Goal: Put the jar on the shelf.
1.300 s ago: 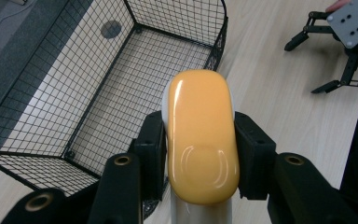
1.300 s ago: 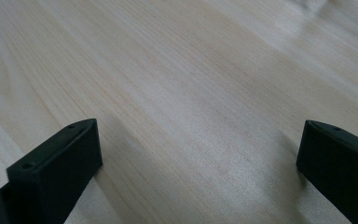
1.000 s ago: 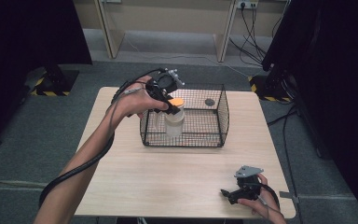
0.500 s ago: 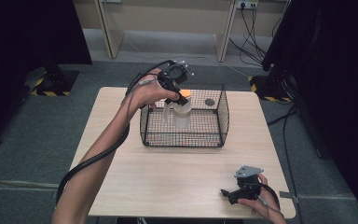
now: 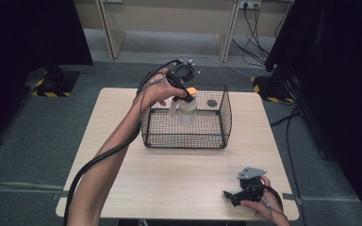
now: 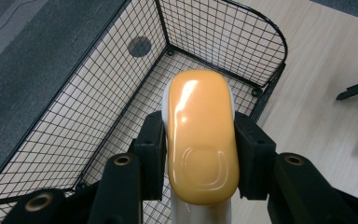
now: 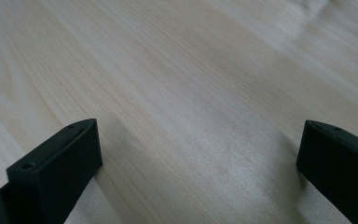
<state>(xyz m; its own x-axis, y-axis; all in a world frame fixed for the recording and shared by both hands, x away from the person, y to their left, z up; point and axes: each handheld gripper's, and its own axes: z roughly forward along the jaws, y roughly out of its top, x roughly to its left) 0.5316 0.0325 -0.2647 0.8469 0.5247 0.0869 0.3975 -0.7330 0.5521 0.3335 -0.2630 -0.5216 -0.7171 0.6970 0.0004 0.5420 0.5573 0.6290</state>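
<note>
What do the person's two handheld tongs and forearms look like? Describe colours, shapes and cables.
Both tongs, left and right, are black with blocky flat jaws. The right carries a grey three-cornered plate. A black cable trails along the bare, sleeveless left forearm.

Orange cap point(image 6: 200, 135) on a white bottle point(image 5: 187, 111) — black grid-mesh basket point(image 5: 217, 136) — pale wood-grain table point(image 5: 179, 188)

Wire basket point(image 5: 186, 137) walls hem the bottle point(image 5: 187, 110); its open top gives passage.
</note>
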